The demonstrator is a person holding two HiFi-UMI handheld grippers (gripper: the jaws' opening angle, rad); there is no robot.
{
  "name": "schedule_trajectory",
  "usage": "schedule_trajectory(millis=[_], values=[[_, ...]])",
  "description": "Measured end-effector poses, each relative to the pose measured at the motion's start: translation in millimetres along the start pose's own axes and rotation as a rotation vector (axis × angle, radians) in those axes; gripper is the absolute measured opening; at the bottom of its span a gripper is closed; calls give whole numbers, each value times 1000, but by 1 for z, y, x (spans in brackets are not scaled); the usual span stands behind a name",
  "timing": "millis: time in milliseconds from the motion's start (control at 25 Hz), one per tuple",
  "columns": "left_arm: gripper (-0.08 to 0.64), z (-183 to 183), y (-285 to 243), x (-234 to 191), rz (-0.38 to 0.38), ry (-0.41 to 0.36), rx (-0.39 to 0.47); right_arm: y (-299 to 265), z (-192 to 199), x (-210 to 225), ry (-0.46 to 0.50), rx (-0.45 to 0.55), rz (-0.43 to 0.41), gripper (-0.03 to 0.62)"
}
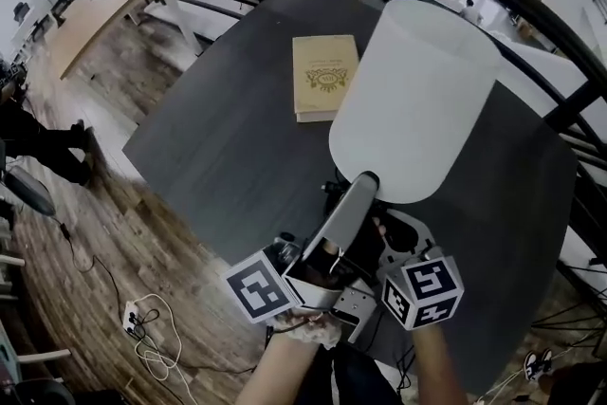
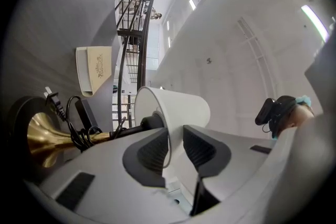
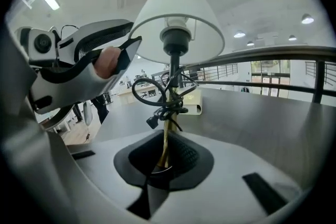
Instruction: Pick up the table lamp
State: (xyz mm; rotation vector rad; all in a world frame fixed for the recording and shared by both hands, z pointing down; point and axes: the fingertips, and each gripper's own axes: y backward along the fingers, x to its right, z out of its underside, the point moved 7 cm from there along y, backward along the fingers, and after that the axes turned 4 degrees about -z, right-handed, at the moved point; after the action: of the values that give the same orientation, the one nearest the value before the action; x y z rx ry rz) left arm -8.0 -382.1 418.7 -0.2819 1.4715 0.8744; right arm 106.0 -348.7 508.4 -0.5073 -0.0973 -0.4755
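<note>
The table lamp stands on the dark table [image 1: 228,147]; its white shade [image 1: 413,100] fills the middle of the head view. My left gripper [image 1: 365,183] reaches up to the shade's lower rim. In the left gripper view its jaws [image 2: 175,147] straddle the thin rim [image 2: 168,134] with a gap on each side, so it is open. My right gripper [image 3: 164,162] is shut on the thin brass stem [image 3: 167,136], low down, under the bundled black cord [image 3: 157,99]. From the head camera the shade hides that grip. The black base with its brass flare [image 2: 31,136] shows in the left gripper view.
A tan book [image 1: 324,76] lies flat on the table beyond the lamp. A black railing [image 1: 531,5] curves close around the table's far and right sides. Wooden floor with a white power strip and cables [image 1: 142,322] lies below the near-left edge.
</note>
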Motion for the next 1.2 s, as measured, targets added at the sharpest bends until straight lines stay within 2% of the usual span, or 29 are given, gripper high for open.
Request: schedule_trajectory(millis=[520, 640, 680, 920, 1200], values=[[104, -11, -14, 0, 0, 8, -32, -17, -13, 8, -119, -32, -30, 52], [101, -12, -20, -8, -4, 8, -40, -24, -10, 15, -156, -37, -45, 94], [101, -13, -22, -10, -4, 5, -43, -27, -9, 18, -157, -40, -46, 117], [97, -15, -27, -13, -1, -5, -55, -34, -13, 25, -167, -44, -20, 124], [92, -13, -26, -11, 0, -18, -65, -37, -16, 23, -131, -95, -6, 160]])
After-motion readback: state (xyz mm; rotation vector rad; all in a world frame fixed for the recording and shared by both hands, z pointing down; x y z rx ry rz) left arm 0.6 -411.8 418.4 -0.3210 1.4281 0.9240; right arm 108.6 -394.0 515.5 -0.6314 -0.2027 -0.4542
